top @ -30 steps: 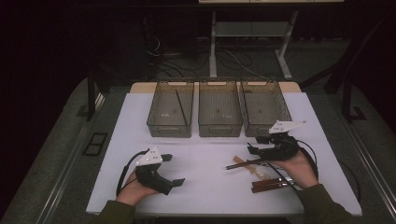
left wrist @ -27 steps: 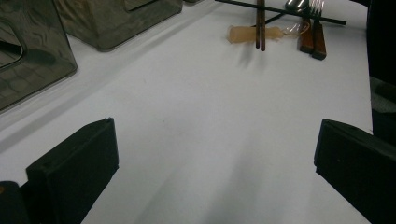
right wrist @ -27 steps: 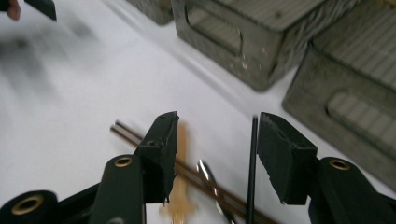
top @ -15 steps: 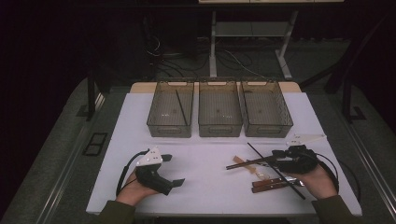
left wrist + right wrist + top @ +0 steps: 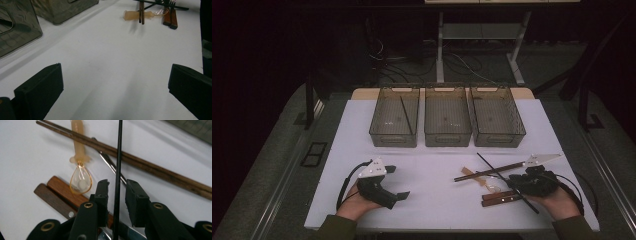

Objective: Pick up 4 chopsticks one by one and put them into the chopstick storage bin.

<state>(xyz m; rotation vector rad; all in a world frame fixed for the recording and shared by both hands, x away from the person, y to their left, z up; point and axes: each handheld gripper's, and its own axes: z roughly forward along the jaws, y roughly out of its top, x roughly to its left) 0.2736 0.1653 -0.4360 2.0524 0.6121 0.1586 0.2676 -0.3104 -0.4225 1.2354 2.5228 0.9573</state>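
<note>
Since the earlier frame the right tongs [image 5: 116,192] have dropped from above the cutlery pile to the counter [image 5: 437,200] and their jaws have been closing — a thin black chopstick [image 5: 118,157] now runs up between them, with a sliver of gap on each side, so the pads do not look to be pressing it yet. That stick lies slanted across the pile near the counter's right front, and coming at it side-on lets the jaws straddle it without catching its neighbours. Beside it lie a pair of brown wooden chopsticks [image 5: 155,168], a clear amber spoon [image 5: 80,178] with a pale handle, and two wood-handled pieces [image 5: 58,195].

The left tongs [image 5: 396,186] rest wide open and empty on the counter's left front, out of the way.

Farther back stand three smoky plastic bins [image 5: 447,117] in a row — one black stick [image 5: 406,116] already lies in the left one, which suggests sorting by kind. No label or writing can be read anywhere
</note>
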